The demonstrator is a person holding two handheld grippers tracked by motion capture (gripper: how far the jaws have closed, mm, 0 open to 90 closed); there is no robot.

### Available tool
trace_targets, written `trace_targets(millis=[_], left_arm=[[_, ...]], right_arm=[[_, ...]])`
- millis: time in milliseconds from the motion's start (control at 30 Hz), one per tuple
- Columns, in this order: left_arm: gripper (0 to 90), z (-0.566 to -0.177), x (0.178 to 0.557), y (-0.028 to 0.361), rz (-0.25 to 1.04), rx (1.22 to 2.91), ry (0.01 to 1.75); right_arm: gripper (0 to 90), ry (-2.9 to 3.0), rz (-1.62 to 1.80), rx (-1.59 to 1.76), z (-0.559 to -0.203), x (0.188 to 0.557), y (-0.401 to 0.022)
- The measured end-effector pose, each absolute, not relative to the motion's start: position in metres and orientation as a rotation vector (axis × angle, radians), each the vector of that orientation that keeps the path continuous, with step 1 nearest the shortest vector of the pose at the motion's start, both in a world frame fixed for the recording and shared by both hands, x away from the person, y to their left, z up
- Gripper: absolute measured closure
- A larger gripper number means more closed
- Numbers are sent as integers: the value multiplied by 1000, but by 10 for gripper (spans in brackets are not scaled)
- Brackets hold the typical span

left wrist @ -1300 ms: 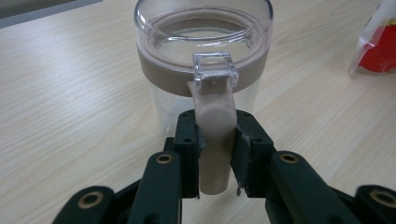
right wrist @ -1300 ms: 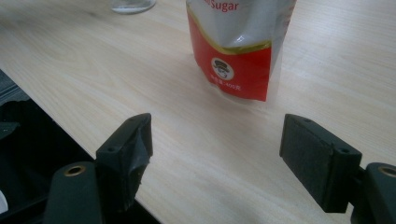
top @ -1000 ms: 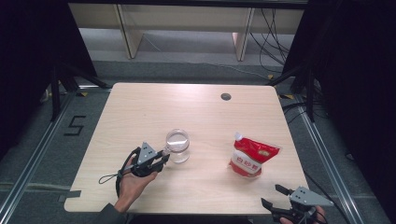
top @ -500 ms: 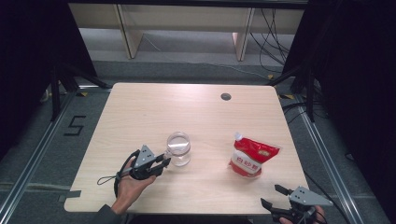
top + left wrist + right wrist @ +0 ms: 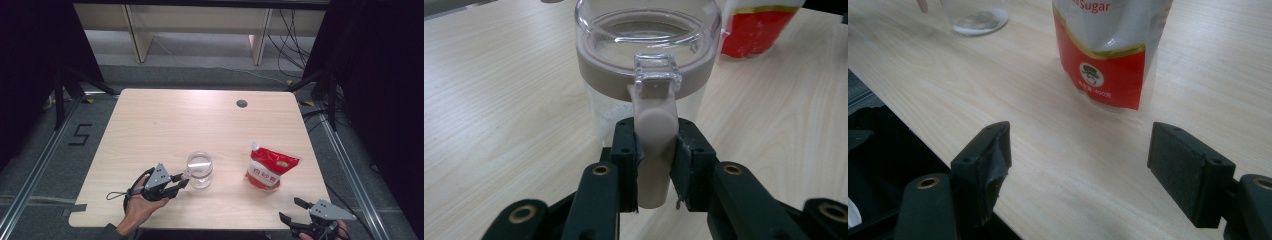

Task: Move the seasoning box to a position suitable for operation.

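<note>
A clear jar with a clear lid and a beige band stands upright near the table's front middle; a little white powder lies at its bottom. My left gripper is shut on the jar's beige latch tab, its pads pressing it from both sides. A red and white sugar pouch stands to the right of the jar. My right gripper hangs open at the table's front right edge, its jaws wide, the pouch ahead of them and apart.
The wooden table has a dark round hole near its far edge. Dark floor and metal rails run along both sides. The table's front edge passes just under my right gripper.
My left gripper has shifted slightly toward the front with the latch tab in it. The jar, the pouch and my right gripper stay where they were.
</note>
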State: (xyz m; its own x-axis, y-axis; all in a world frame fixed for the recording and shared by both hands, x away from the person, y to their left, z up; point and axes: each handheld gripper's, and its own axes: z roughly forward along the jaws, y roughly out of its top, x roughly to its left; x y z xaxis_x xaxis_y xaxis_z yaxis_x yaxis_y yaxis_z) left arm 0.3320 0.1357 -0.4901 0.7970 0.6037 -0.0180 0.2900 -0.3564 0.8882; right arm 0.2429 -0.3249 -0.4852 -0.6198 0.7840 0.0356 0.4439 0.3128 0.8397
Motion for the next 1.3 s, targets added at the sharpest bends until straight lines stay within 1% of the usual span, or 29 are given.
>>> trace_targets(millis=[233,567,667,733,967,1033,1067,1300], left_arm=[[729,-491,325,127,309,1959,610],[728,-490,326,124,275,1997,504],[728,-490,326,123,265,1987,500],[728,-491,328,124,250,1989,475],[727,-492,334,126,221,2000,373],[725,-491,336,126,214,2007,361],[723,-492,337,126,201,2001,382],[708,-490,341,132,248,2004,409]], right_arm=[[262,2206,1229,1096,-485,243,-324],[262,2207,1230,1094,-485,243,-324],[262,2211,1224,1092,-486,243,-324],[262,2217,1236,1148,-485,241,-322],[262,2220,1231,1105,-486,243,-323],[262,2224,1231,1114,-486,243,-322],[262,2222,1234,1115,-486,242,-322],[262,2224,1232,1099,-486,243,-322]])
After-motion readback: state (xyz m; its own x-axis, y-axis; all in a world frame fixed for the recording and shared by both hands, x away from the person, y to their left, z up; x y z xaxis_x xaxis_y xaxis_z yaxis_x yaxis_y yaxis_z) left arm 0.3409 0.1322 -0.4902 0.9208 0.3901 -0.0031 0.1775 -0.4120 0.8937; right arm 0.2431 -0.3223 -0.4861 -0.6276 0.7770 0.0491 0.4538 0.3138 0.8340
